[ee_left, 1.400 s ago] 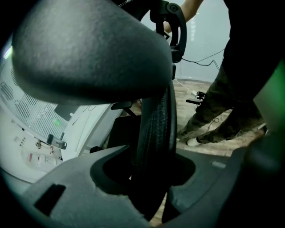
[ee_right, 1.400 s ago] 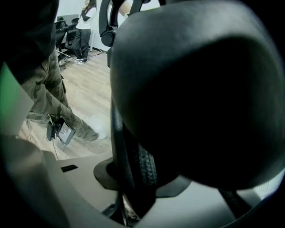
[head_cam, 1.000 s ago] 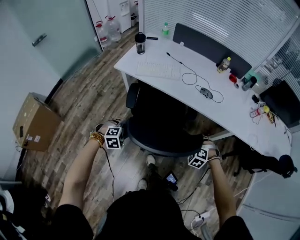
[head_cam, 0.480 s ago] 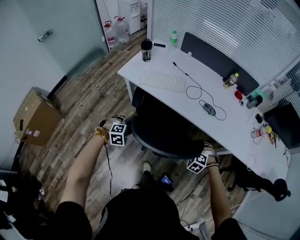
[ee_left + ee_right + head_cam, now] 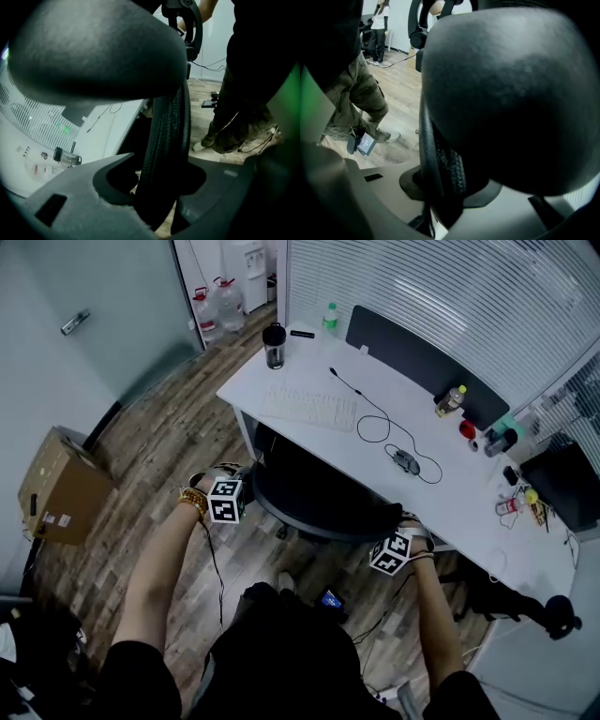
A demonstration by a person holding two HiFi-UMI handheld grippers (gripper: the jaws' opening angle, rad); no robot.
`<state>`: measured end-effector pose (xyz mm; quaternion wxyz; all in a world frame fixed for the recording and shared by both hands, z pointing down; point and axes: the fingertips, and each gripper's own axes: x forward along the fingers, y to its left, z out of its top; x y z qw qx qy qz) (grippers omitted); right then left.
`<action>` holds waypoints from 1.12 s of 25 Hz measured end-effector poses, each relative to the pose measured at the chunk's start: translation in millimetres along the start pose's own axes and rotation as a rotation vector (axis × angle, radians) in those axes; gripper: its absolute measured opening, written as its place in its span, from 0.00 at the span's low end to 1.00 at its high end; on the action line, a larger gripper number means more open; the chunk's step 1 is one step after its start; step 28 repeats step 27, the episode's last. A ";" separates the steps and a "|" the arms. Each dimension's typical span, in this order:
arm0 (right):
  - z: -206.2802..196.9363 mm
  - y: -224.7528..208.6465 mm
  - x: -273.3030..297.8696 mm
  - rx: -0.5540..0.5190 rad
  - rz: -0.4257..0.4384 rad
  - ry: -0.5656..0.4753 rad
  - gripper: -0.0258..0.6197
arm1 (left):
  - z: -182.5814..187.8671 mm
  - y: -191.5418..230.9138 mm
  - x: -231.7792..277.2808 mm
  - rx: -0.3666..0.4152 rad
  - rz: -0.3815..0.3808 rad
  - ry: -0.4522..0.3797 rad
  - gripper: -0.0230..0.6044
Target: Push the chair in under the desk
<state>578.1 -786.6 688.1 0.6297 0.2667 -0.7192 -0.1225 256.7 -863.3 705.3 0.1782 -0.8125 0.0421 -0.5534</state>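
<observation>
— Where is the chair [image 5: 319, 502]?

— Its front goes in under the near edge of the surface [image 5: 251, 379]. The black back stands just outside that edge, on the person's side.

— Who has hold of it?

— Both grippers. The left gripper [image 5: 246, 486] sits at the back's left rim, just short of the surface's near edge. In the left gripper view the mesh rim runs straight between its fingers [image 5: 79, 201], and they are clamped on it.

— And the other one?

— The right gripper [image 5: 396, 526] is on the opposite rim, also just off the near edge. Its fingers [image 5: 520, 220] pinch the rim the same way, and a rounded black part of the chair fills the view above them.

— What lies on the surface?

— A white keyboard [image 5: 311, 409] near the near edge, right over the chair. A dark tumbler [image 5: 274, 346] stands by the far-left corner, with a green bottle [image 5: 330, 317] further along the far edge. A mouse [image 5: 405, 462] on a looped cable lies toward the middle. A long dark panel [image 5: 412, 357] runs along the far edge, and a yellow-capped bottle [image 5: 448, 400] stands just in front of it.

— And around it?

— Wood floor [image 5: 159, 446]. A cardboard box [image 5: 56, 486] sits well apart from the surface, off its left end. Water jugs [image 5: 208, 310] stand beyond its far-left corner.
</observation>
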 end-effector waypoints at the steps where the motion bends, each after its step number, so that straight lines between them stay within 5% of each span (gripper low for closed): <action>1: -0.4 -3.5 2.3 -0.006 0.004 0.004 0.24 | 0.0 5.2 1.2 -0.003 0.004 -0.004 0.35; 28: -3.1 -25.2 16.8 -0.004 0.017 0.036 0.21 | -0.4 43.7 14.8 -0.014 0.001 -0.030 0.39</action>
